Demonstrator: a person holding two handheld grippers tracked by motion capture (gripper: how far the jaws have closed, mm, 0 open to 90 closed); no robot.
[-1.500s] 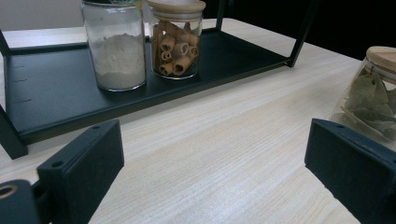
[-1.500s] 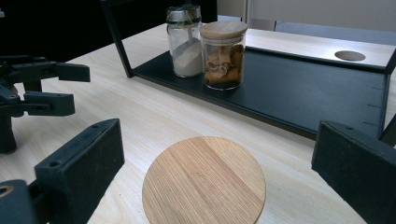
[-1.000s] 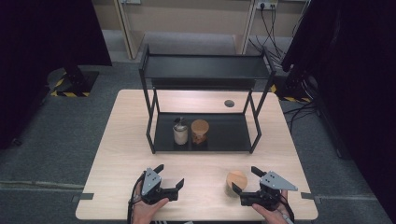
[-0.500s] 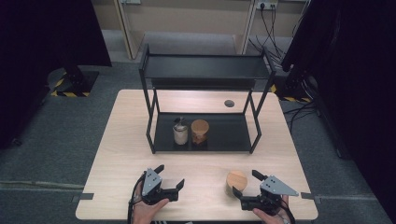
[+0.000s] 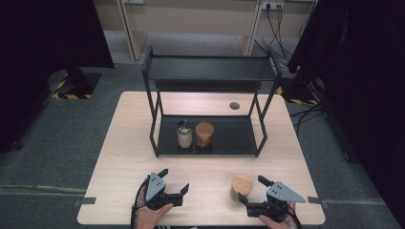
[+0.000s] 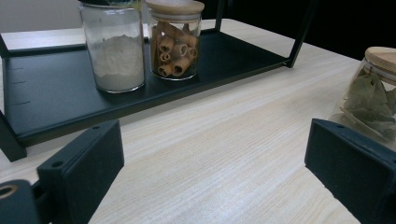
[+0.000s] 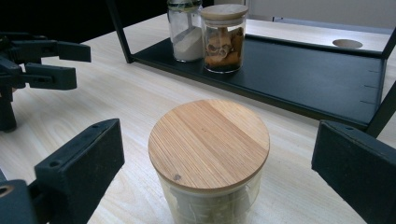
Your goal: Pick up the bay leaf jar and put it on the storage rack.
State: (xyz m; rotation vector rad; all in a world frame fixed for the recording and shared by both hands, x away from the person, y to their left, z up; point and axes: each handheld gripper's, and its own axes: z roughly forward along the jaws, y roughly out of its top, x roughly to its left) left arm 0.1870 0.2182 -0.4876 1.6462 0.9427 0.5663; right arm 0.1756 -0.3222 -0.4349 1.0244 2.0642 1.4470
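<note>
My right hand-held gripper gapes around the bay-leaf jar: glass, light, slick, breakable; grip low on the body. Left hand-held gripper open, idle.

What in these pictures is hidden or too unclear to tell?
- Jar on the table: its base is cut off by the bottom edge of the right gripper view; its contents are hazy there behind the glass.
- White powder jar: its lid is cut by the top edge of the left gripper view.
- Top shelf: the high view is too dark to show whether anything lies on it.
</note>
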